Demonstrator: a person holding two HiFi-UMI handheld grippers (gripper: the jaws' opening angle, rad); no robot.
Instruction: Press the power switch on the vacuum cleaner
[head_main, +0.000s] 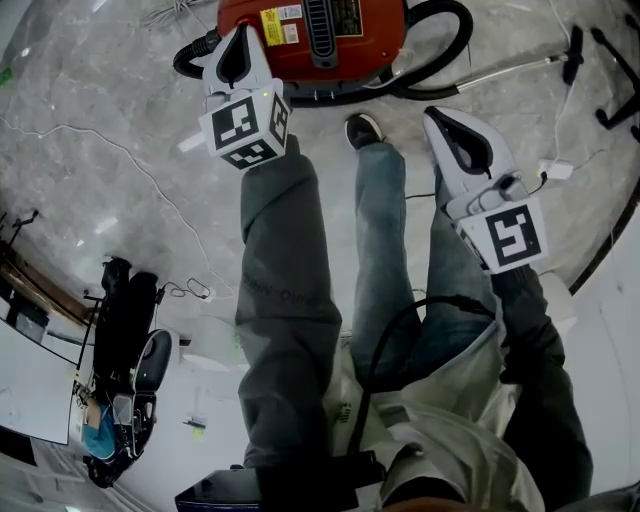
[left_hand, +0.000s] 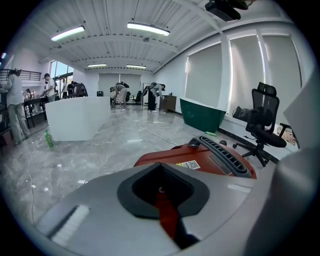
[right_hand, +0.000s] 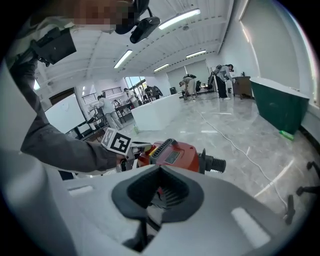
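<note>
Overhead, left gripper (head_main: 236, 50) hung just beside red vacuum cleaner (head_main: 345, 35), jaws together, empty; right gripper (head_main: 455, 135) farther back, likewise closed, empty.

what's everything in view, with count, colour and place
vacuum cleaner: one, red, floor ahead of the feet
hose: one, black, looped at its right
wand: one, silver, floor right of the hose
office chair: one, black, by the windows
tub: one, dark green, window wall
counter: one, white, mid room
people: several, far end of room
shoe: one, black, near the vacuum cleaner
left gripper: one, white, shut, over the vacuum cleaner's left end
right gripper: one, white, shut, empty, above right leg
</note>
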